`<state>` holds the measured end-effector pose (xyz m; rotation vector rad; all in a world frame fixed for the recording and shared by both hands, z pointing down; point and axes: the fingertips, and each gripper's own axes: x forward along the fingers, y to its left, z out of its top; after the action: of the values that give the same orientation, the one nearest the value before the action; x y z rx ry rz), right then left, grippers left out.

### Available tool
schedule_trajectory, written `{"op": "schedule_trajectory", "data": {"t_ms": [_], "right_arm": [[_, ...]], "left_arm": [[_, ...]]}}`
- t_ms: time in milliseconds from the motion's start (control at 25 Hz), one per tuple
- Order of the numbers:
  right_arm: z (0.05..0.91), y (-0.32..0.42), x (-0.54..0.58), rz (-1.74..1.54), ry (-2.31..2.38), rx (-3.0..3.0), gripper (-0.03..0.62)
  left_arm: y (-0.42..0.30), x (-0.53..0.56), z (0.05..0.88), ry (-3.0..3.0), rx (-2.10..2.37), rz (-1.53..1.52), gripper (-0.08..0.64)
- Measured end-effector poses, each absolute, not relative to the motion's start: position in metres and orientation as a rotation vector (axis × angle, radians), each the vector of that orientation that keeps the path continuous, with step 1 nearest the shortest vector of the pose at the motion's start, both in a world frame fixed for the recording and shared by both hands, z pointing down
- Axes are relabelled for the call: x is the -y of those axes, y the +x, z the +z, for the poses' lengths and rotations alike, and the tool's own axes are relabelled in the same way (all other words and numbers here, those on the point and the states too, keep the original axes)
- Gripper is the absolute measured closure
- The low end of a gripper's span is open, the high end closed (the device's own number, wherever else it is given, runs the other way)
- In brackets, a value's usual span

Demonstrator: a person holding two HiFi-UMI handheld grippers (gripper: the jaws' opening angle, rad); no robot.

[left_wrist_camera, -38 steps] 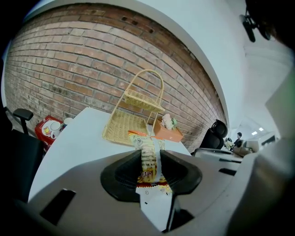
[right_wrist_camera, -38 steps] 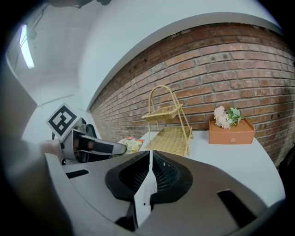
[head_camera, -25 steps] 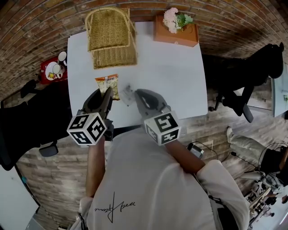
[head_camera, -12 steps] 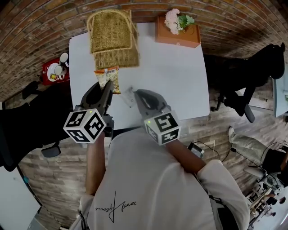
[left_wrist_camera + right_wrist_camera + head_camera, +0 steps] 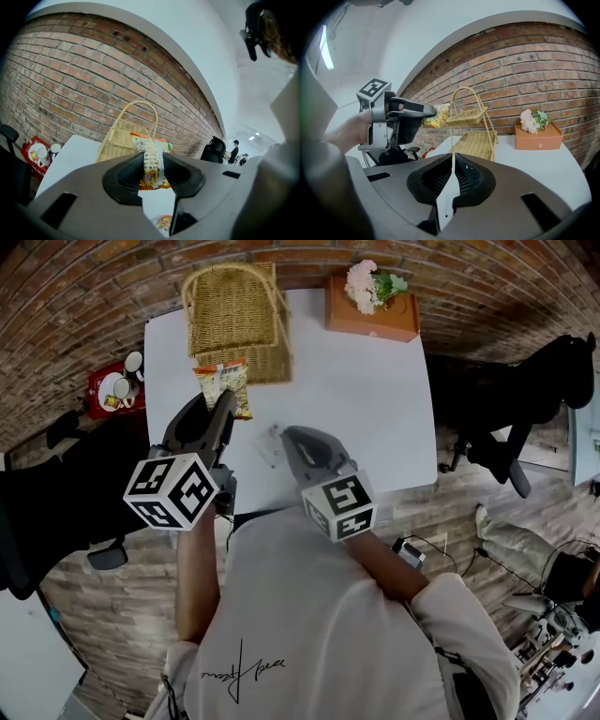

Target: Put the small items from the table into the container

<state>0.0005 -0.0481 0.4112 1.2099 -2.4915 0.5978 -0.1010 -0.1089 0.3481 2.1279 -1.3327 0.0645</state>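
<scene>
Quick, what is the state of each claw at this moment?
Left claw: closed on the snack packet.
Right claw: closed; whether it grips the small packet at its tip cannot be told.

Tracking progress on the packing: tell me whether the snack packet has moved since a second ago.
Yes. Held in the left hand-held gripper, the snack packet has moved up the head view, toward the wicker basket.

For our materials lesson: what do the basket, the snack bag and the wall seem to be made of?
Basket: woven wicker or rattan, matte tan; the open weave shows.
Snack bag: probably thin printed plastic film, slightly glossy; it creases where it is pinched.
Wall: red brick with pale mortar joints, rough and matte.
</scene>
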Motion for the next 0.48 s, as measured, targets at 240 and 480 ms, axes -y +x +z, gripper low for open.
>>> {"op": "schedule_trajectory", "data": {"t_ms": [240,480], "right_arm": [[0.411,0.004,0.052,0.590,1.227,2.493,0.571],[0.409,0.008,0.055,0.599,1.257,2.487,0.571]], "left_arm": [[-0.099,0.125,0.340,2.148,1.339,0.060,0.430],[-0.101,0.139,0.336,2.155,1.344,0.060,0.430]]}}
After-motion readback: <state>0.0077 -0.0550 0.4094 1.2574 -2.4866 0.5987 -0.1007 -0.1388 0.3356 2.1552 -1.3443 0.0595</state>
